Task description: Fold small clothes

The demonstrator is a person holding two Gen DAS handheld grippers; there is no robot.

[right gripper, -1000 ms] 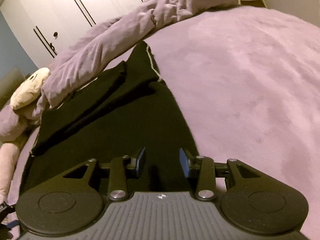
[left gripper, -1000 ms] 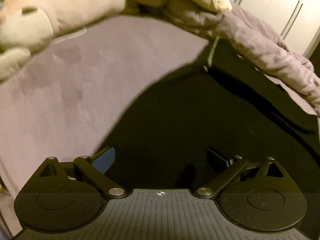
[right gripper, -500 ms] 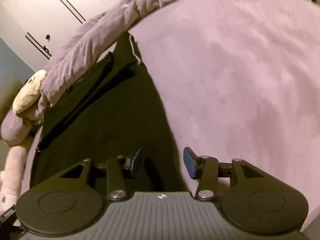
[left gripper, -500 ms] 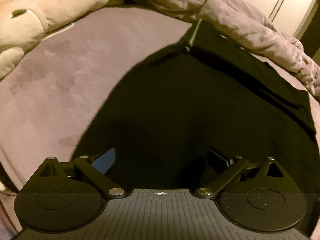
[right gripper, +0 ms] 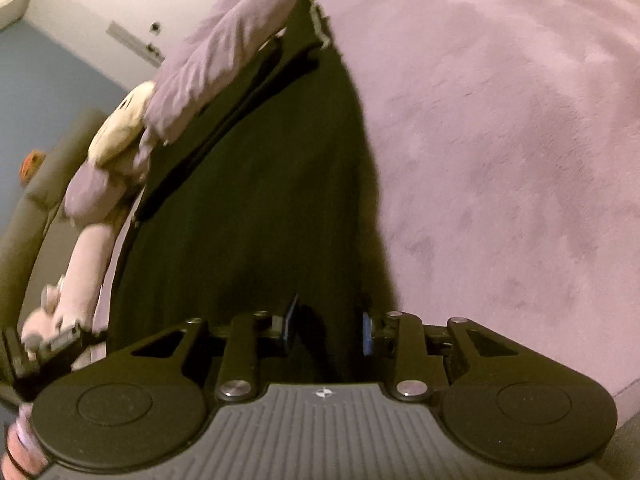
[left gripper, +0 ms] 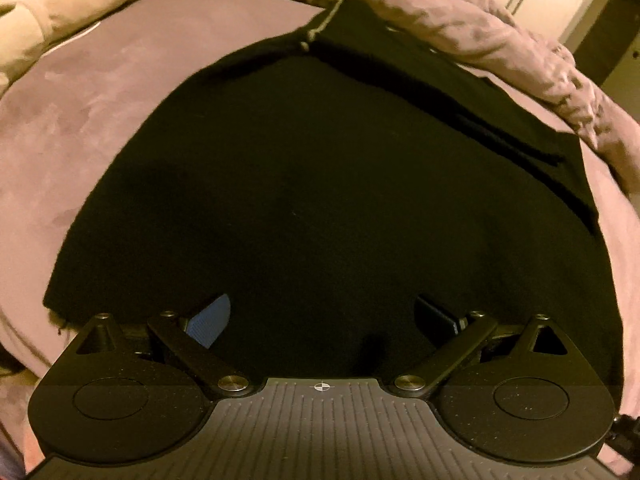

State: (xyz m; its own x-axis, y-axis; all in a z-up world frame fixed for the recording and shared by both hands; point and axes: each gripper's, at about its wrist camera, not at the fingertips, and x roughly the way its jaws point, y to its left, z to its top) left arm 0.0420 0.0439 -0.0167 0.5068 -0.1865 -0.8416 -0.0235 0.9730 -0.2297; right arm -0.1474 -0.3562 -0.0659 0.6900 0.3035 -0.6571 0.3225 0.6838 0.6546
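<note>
Black garment (left gripper: 320,200) flat on purple bedspread (left gripper: 100,100), long axis toward rumpled blanket (left gripper: 460,20). Left gripper (left gripper: 324,316) spread wide above near hem, empty. Right gripper (right gripper: 328,326) narrower, just closing, over garment's right edge; grip unclear.

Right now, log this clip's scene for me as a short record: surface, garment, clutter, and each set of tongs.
surface: mauve plush bedspread
garment: black garment, spread mostly flat, a fold ridge along its far side
clutter: rumpled mauve blanket along the garment's far edge; plush toy beside it
left tongs: open wide above the garment's near edge, nothing between the pads
right tongs: over the garment near its right edge, jaws just been closing, narrow gap; whether cloth is pinched is unclear
fold status: not yet complete
</note>
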